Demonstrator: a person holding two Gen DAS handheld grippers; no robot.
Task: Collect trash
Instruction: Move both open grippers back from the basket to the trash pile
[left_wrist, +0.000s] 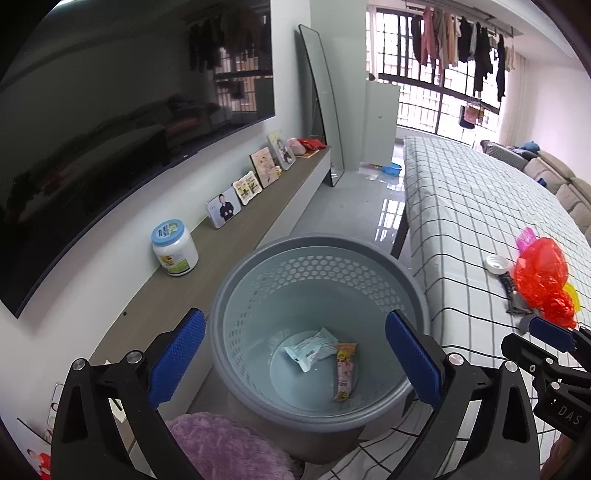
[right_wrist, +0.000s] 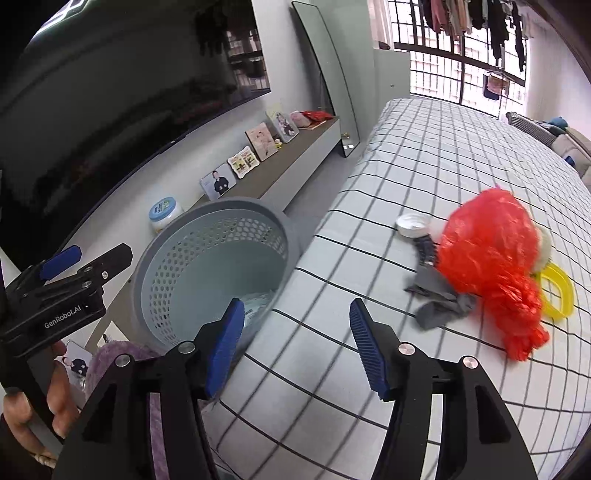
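Lettering reading "GenRobot.AI" is showing on the body of the left gripper (right_wrist: 79, 264), whose blue pads are standing wide apart and empty above the grey perforated bin (left_wrist: 317, 332), while "DAS" is showing on the right gripper (left_wrist: 546, 332). The right gripper, jaws likewise spread with nothing between them, is hovering over the checked tablecloth (right_wrist: 406, 166). Inside the bin, a pale blue wrapper (left_wrist: 312, 349) and an orange-pink packet (left_wrist: 344, 371) are lying; on the cloth, a red plastic bag (right_wrist: 491, 254), white cap (right_wrist: 413, 224), grey scrap (right_wrist: 437, 299) and yellow ring (right_wrist: 557, 291) are sitting near each other.
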